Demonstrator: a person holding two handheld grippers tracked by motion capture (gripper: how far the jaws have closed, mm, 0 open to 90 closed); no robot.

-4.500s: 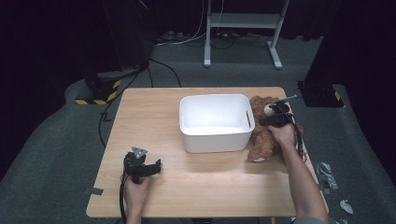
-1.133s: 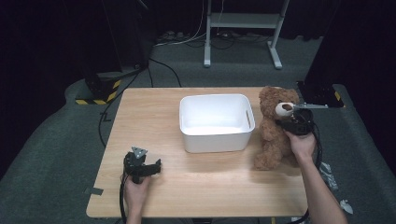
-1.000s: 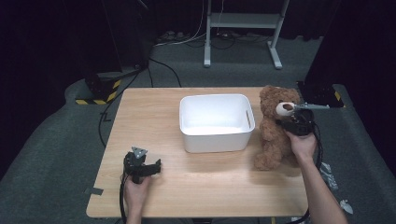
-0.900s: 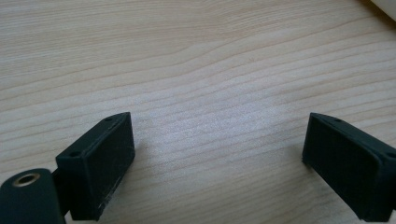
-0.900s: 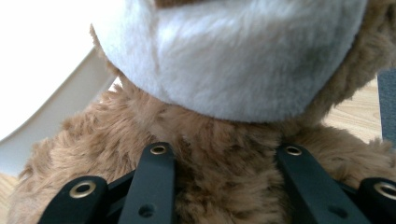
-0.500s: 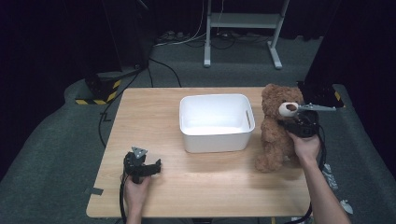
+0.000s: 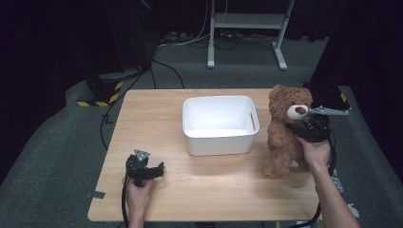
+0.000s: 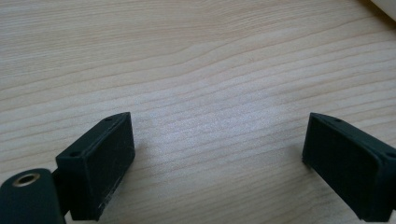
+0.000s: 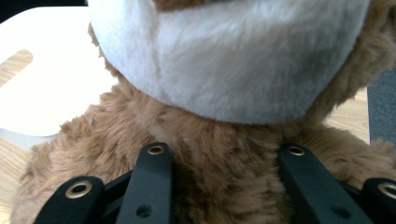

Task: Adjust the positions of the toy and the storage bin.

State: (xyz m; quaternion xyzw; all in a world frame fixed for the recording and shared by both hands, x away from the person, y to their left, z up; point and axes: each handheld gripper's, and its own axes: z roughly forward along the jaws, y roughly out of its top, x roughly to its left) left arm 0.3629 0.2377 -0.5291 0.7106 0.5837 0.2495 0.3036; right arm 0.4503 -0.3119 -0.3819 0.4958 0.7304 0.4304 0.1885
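Note:
A brown teddy bear (image 7: 281, 133) with a white muzzle stands upright at the table's right side, just right of a white plastic bin (image 7: 219, 124). My right gripper (image 7: 295, 129) is shut on the bear's chest below the muzzle; in the right gripper view both black jaws sink into the brown fur of the bear (image 9: 219, 177). The bear's feet look level with the wood, and I cannot tell whether they touch it. My left gripper (image 7: 154, 169) rests near the table's front left corner, open, with only bare wood between its pads (image 8: 100, 165).
The wooden table (image 7: 157, 114) stands on grey carpet. The bin is empty and sits mid-table toward the back. A white metal stand (image 7: 247, 21) is on the floor beyond. Black cables trail off the left side.
The bear has gone from lying beside the bin to standing upright, raised a little by my right gripper. The left gripper has stayed put.

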